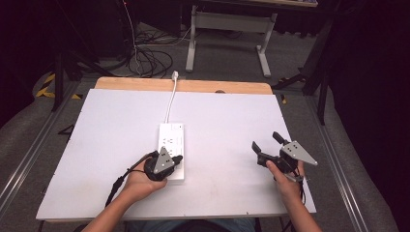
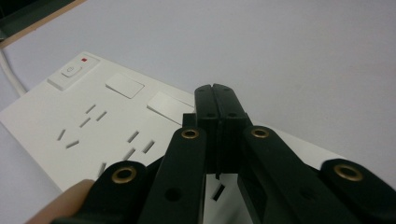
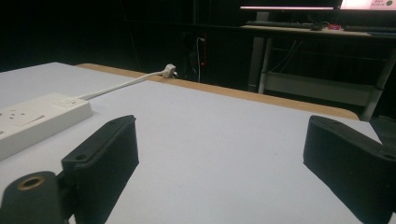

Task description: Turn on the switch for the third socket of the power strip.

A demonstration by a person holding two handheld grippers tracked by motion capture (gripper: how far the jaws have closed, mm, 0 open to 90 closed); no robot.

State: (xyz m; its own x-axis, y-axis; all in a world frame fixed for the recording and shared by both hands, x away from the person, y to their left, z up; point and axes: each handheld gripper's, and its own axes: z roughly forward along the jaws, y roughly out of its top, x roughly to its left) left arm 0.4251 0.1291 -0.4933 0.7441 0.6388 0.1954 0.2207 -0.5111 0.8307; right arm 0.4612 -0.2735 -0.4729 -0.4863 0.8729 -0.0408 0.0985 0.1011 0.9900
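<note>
The left gripper, jaws pressed together on nothing, hovers over the near end of the power strip at mid-table. Lower it straight, probably onto one target. The right gripper waits wide open, empty. White board; dark room, cables on the floor.

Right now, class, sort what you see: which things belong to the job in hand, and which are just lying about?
In the job: power strip; left claw, shut over it; right claw, open.

Lying about: white plug on its cord; grey desk frame; floor cables.
</note>
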